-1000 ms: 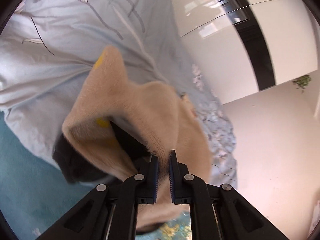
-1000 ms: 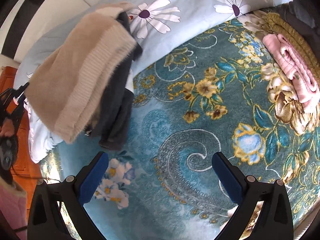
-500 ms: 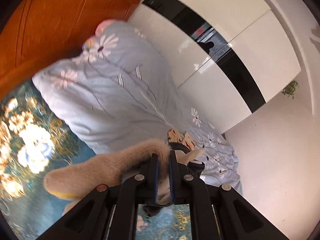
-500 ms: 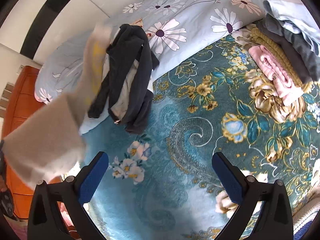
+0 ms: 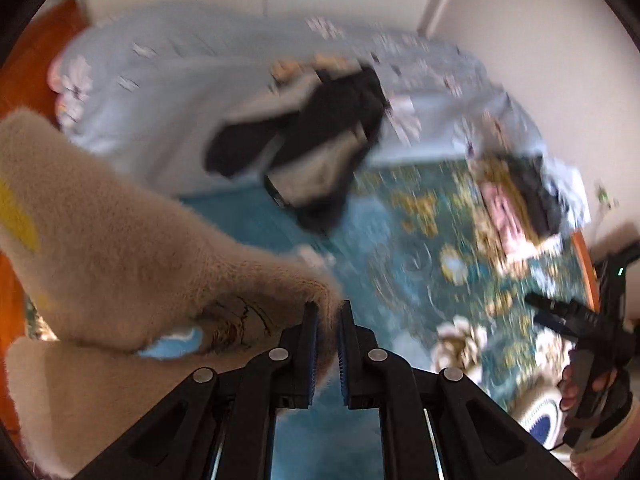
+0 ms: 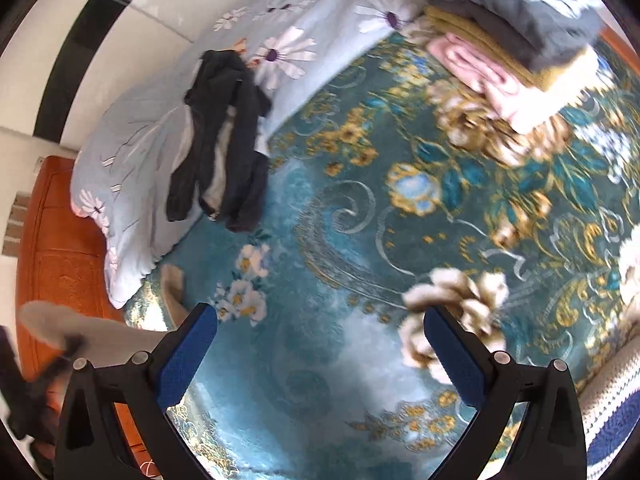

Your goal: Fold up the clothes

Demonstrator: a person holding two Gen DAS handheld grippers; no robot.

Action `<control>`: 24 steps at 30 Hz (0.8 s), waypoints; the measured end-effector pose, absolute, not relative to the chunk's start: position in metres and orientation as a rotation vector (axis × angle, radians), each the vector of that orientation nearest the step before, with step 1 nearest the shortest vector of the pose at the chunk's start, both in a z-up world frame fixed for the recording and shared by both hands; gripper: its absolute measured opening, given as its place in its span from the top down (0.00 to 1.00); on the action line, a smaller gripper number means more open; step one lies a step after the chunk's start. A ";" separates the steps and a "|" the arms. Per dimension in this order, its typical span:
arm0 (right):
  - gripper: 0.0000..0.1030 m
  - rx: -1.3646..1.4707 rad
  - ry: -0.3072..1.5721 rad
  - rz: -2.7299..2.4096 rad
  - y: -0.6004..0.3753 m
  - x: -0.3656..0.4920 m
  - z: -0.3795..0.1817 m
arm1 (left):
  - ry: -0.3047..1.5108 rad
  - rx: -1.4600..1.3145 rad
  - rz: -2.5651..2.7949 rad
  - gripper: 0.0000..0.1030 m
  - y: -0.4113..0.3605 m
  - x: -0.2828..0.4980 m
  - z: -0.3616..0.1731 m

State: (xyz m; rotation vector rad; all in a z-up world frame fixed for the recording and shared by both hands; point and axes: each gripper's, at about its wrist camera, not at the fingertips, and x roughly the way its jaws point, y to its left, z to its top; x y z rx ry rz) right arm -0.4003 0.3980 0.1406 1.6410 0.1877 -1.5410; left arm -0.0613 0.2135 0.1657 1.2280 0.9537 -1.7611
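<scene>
A fuzzy beige sweater (image 5: 120, 248) is pinched in the left gripper (image 5: 328, 316). The right gripper (image 6: 320, 340) is held spread over the bed (image 6: 360, 240); dark clothes (image 6: 224, 136), possibly trousers, are draped on a pillow (image 6: 132, 160).

No text, label, brand or number can be read in either view. The fuzzy beige sweater (image 5: 120, 248) carries a printed picture near the left gripper — dark line drawing with a light-blue patch — but no letters show in it. A small green light glows on the right gripper's body (image 5: 620, 271) — a bare mark, not a character.
</scene>
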 end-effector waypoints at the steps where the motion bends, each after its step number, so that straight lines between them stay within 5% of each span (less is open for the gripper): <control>1: 0.00 1.656 0.189 -1.554 0.408 -0.405 0.137 | 0.970 1.330 -1.748 0.91 0.227 -0.091 0.133; 8: 0.00 1.739 0.168 -1.625 0.475 -0.438 0.120 | 1.149 1.648 -1.622 0.91 0.288 -0.195 0.033; 15: 0.00 1.778 0.141 -1.581 0.499 -0.445 0.103 | 1.325 1.582 -1.582 0.88 0.285 -0.171 0.065; 17: 0.00 1.767 0.144 -1.525 0.490 -0.439 0.100 | 1.388 1.491 -1.578 0.83 0.271 -0.156 0.078; 20: 0.00 1.737 0.177 -1.384 0.465 -0.418 0.096 | 1.412 1.367 -1.584 0.56 0.255 -0.128 0.103; 24: 0.00 1.715 0.252 -1.204 0.429 -0.372 0.088 | 1.436 1.200 -1.554 0.48 0.240 -0.078 0.122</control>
